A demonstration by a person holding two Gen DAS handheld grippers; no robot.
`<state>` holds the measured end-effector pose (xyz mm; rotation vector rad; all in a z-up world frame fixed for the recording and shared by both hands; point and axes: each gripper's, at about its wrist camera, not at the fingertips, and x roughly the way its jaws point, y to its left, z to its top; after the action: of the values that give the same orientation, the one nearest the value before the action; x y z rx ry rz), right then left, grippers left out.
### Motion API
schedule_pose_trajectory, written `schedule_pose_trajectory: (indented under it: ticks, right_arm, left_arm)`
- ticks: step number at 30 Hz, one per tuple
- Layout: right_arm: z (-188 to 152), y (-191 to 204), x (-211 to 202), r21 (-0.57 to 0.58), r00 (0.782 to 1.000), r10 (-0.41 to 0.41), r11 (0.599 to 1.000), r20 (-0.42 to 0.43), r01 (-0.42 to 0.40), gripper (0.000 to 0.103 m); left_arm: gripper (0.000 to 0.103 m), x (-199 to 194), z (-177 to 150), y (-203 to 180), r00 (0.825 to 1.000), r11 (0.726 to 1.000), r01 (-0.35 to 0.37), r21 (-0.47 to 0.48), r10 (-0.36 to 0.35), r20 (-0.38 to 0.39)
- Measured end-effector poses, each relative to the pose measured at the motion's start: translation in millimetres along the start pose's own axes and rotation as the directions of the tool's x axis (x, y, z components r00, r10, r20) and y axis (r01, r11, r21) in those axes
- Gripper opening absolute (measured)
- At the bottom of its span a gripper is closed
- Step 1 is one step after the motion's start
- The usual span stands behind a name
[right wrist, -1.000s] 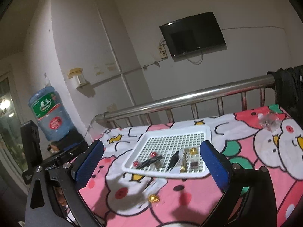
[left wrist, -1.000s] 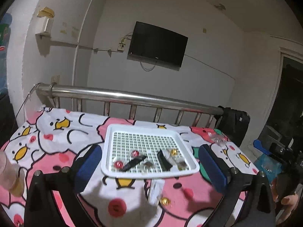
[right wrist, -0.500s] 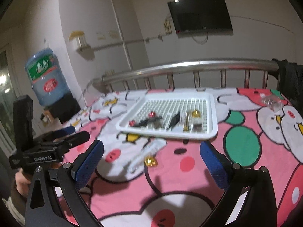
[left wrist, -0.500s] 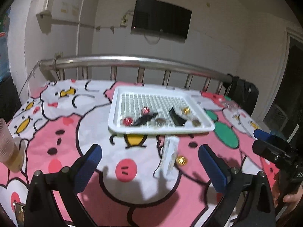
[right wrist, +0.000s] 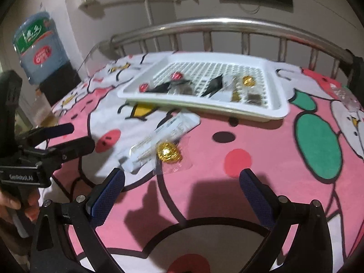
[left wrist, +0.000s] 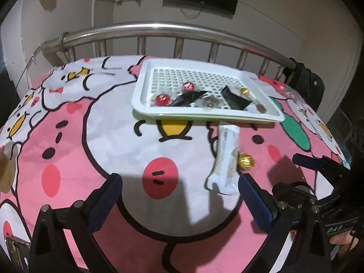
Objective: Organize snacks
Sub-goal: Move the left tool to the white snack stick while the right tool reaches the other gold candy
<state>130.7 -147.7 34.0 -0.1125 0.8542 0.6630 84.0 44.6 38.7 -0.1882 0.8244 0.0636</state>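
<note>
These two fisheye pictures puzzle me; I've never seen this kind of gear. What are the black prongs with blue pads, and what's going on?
A person holds a two-finger gripper in each hand; a camera on each looks forward along its fingers. One picture comes from the left gripper, the other from the right gripper. Both are open and hold nothing. On the cartoon-print sheet stands a white perforated tray with red, gold and black wrapped snacks in it. Outside it, nearer the grippers, lie a long white packet and a gold-foil candy.
</note>
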Motion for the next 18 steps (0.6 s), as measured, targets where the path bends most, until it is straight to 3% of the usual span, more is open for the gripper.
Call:
schedule_pose_trajectory:
  ticks: [7, 10, 12, 15, 18]
  right_arm:
    - [10, 10, 25, -0.049, 0.998, 0.013, 0.999, -0.055, -0.016, 0.087]
    - [14, 14, 36, -0.071, 0.997, 0.011, 0.997, -0.075, -0.017, 0.076]
    - [17, 13, 43, -0.073, 0.995, 0.017, 0.997, -0.097, -0.024, 0.059]
    - [18, 13, 47, -0.081, 0.995, 0.015, 0.996, -0.101, -0.023, 0.048]
    - [18, 10, 47, -0.074, 0.995, 0.027, 0.997, -0.093, -0.034, 0.046]
  left_arm:
    - [0.103, 14, 2, 1, 1.0, 1.0, 0.005, -0.002, -0.006, -0.03]
    - [0.103, 18, 3, 1, 0.999, 1.0, 0.01, 0.0, -0.01, -0.039]
    - [0.102, 22, 4, 1, 0.999, 1.0, 0.013, 0.0, -0.013, -0.05]
    - [0.102, 25, 6, 1, 0.998, 1.0, 0.026, -0.004, -0.027, -0.059]
    - [0.102, 29, 8, -2, 0.997, 0.999, 0.037, 0.0, -0.037, -0.065]
